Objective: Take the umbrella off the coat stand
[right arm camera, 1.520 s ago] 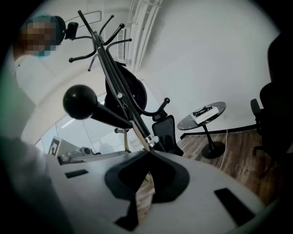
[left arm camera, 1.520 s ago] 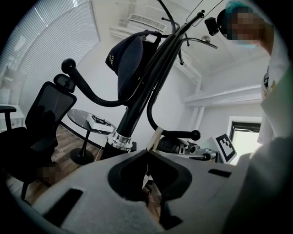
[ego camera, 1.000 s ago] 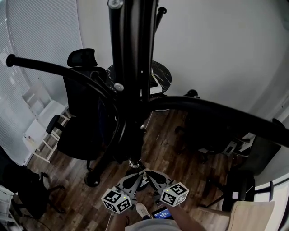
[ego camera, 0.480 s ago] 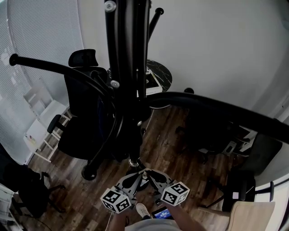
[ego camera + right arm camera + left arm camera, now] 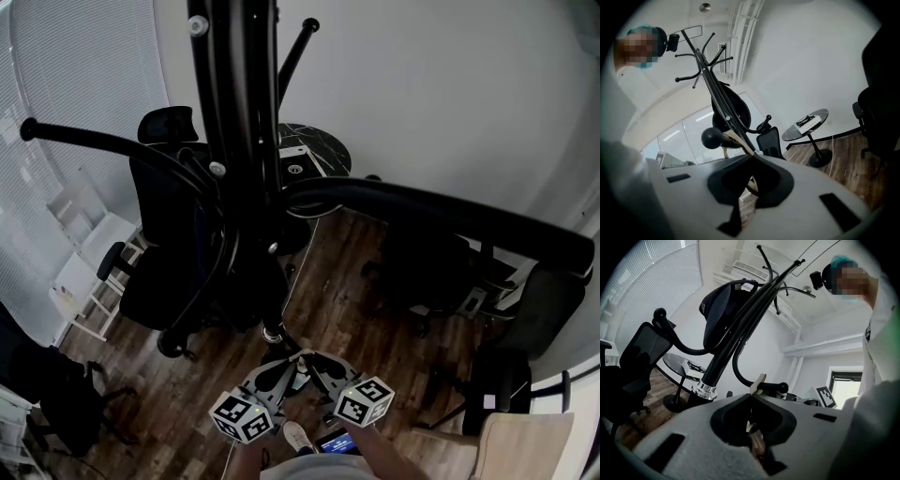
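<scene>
umbrella (image 5: 719,312) hanging on coat stand (image 5: 234,94), not yet taken | left gripper (image 5: 279,367), right gripper (image 5: 314,366) hovering near its pole, jaws together, empty | reach, grip, lift-off remaining

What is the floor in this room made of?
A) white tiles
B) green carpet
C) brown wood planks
C: the floor shows long brown wood planks with visible grain in the head view.
</scene>
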Demonstrator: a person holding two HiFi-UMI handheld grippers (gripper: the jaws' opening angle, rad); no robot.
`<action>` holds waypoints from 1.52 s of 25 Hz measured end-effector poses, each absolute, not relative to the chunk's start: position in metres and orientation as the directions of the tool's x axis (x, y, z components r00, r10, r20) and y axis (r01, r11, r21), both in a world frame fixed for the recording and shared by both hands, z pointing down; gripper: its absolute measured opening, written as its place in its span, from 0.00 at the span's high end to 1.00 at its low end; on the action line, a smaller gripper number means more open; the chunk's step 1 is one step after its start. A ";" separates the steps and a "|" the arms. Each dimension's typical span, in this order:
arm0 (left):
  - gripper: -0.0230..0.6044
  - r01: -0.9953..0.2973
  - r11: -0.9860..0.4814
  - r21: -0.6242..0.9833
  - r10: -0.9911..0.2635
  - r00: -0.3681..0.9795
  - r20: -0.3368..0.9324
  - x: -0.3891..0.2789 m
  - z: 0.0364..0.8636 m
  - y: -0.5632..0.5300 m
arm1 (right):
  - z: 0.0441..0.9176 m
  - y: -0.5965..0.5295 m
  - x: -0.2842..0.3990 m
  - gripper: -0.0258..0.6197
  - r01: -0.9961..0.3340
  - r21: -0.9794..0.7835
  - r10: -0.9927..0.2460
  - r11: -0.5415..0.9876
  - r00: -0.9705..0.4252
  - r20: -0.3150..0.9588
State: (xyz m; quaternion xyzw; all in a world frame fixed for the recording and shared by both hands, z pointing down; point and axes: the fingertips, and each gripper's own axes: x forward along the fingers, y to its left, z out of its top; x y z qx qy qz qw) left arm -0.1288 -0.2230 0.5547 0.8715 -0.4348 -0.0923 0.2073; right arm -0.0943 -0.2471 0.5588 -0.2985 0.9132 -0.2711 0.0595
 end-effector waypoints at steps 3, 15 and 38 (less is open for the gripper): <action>0.93 -0.720 -0.537 0.439 -0.797 0.603 0.016 -0.127 0.553 -0.220 | 0.556 -0.244 -0.092 0.94 -0.518 -0.520 -0.581 0.679 -0.812 0.051; 0.93 -0.716 -0.552 0.428 -0.792 0.610 0.000 -0.110 0.540 -0.211 | 0.546 -0.235 -0.074 0.94 -0.518 -0.527 -0.595 0.674 -0.803 0.029; 0.93 -0.710 -0.567 0.417 -0.788 0.616 -0.022 -0.081 0.527 -0.182 | 0.532 -0.203 -0.045 0.94 -0.522 -0.499 -0.597 0.691 -0.802 0.012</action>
